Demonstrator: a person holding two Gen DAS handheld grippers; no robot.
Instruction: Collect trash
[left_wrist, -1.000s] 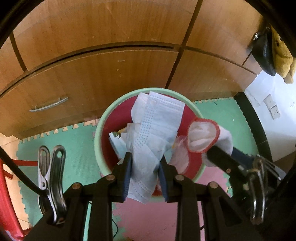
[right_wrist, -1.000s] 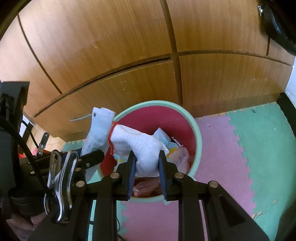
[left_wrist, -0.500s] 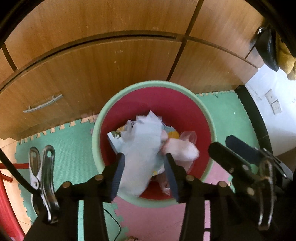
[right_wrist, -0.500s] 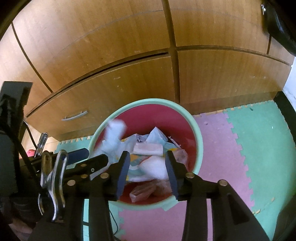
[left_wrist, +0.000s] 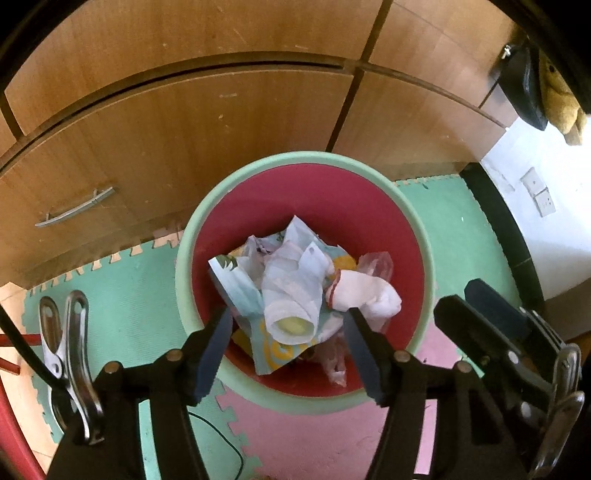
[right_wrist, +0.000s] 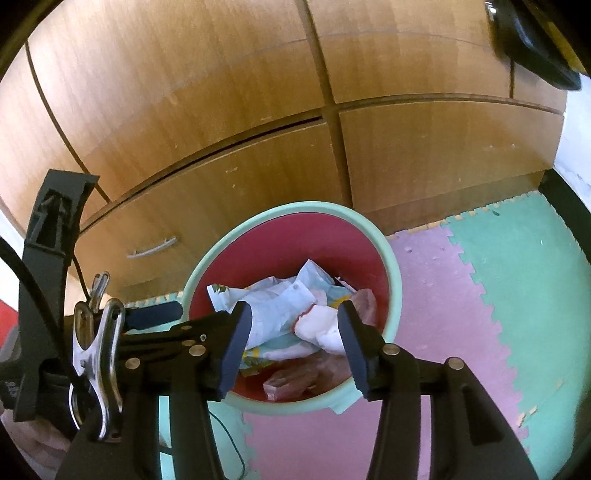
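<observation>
Hovering above the green-rimmed bin (left_wrist: 184, 236), the left gripper (left_wrist: 288, 325) and right gripper (right_wrist: 295, 325) are held with jaws spread and empty, having just been opening. The blue mask (left_wrist: 295, 291) and white sock (left_wrist: 365, 295) are seen inside the bin. Wooden drawers (left_wrist: 192, 133) are positioned directly behind it, on foam floor mats (left_wrist: 122, 291).

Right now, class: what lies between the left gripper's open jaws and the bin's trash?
Nothing: in the left wrist view the left gripper hangs open above the bin, only air before the mask and glove.
</observation>
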